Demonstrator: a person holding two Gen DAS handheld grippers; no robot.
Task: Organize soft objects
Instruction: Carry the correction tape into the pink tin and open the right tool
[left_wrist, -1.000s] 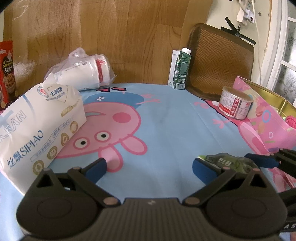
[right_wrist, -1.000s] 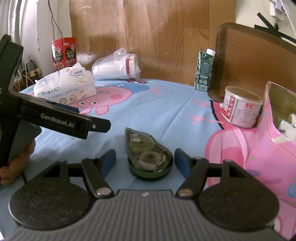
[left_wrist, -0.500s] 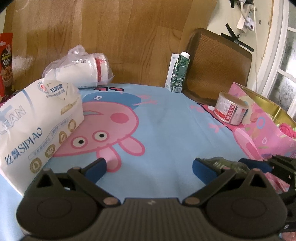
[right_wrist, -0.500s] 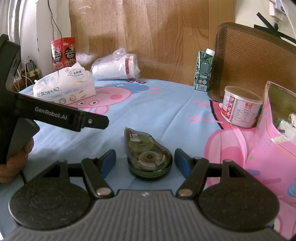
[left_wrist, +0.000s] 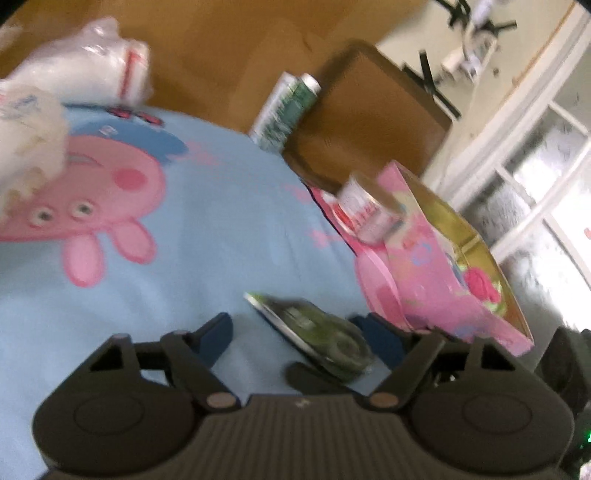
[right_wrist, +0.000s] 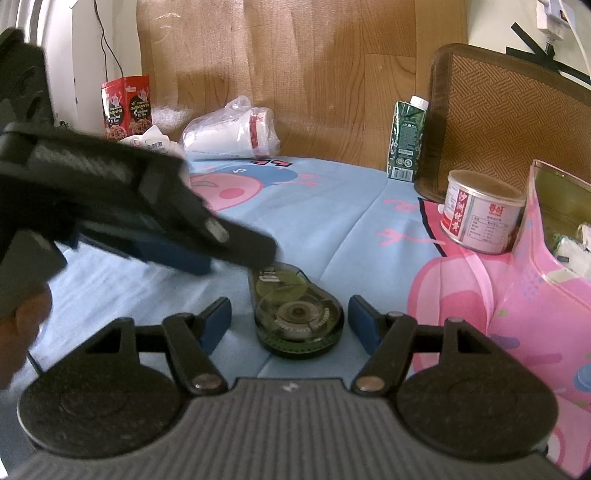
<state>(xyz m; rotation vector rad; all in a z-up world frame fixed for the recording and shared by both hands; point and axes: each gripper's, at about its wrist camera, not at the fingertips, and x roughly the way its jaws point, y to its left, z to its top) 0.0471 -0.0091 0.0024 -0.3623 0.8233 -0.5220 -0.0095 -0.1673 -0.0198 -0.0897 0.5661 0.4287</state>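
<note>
Right wrist: right gripper (right_wrist: 290, 321) fingers wide around green tape dispenser (right_wrist: 295, 308), Chinese-labelled tin (right_wrist: 480, 218) beyond.

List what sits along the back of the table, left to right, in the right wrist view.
Red snack box → bagged stack of paper cups → green drink carton → labelled tin can → pink gift bag.

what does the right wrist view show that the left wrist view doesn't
Only the right wrist view shows the red snack box by the wall, the left gripper from outside and the hand holding it.

Only the left wrist view shows the window and something pink inside the pink bag.

Both show the green tape dispenser lying on the blue cloth, the tin can, the green carton and the bagged cups.
</note>
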